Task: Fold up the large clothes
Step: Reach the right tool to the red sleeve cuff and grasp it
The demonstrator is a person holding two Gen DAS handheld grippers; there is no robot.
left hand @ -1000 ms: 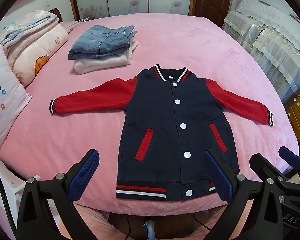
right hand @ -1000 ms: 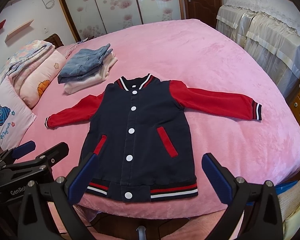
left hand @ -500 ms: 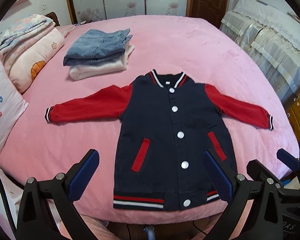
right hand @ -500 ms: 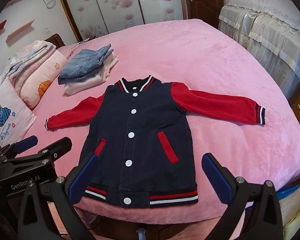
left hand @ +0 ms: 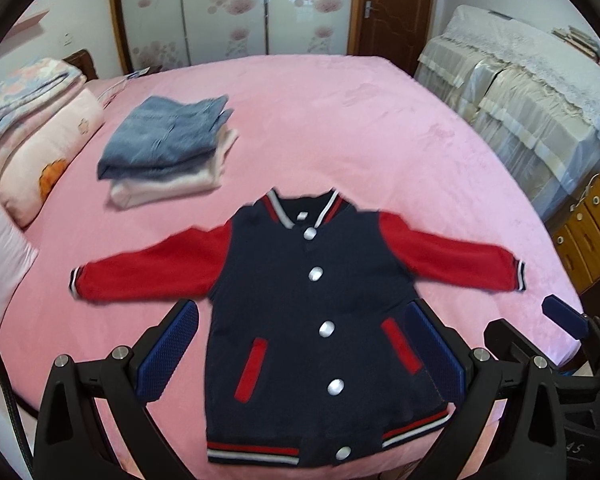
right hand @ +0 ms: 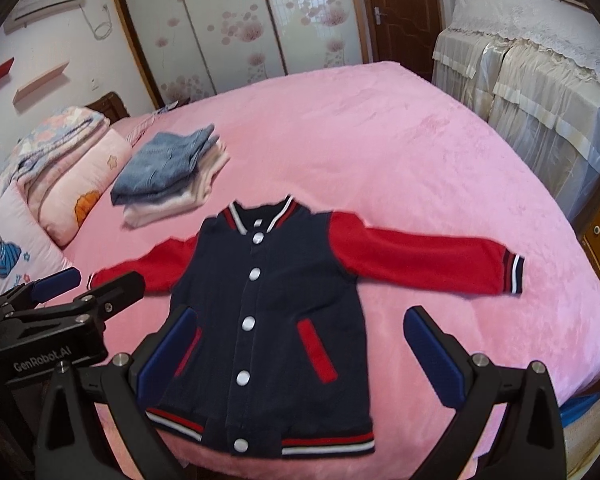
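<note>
The jacket (left hand: 316, 328), navy body with red sleeves, lies face up and buttoned at the near edge of the pink bed (left hand: 340, 120), both sleeves spread outward; no fold is made in it yet. A stack of folded clothes (left hand: 168, 152), denim on top of a pale garment, sits well apart toward the head of the bed, suggesting part of the job is already done. The left hand-held gripper (left hand: 300, 352) hovers above the hem with fingers spread wide, holding nothing. The right hand-held gripper (right hand: 296, 356) is likewise spread and empty. Judgement: this garment's folding is entirely outstanding, sleeves first.
</note>
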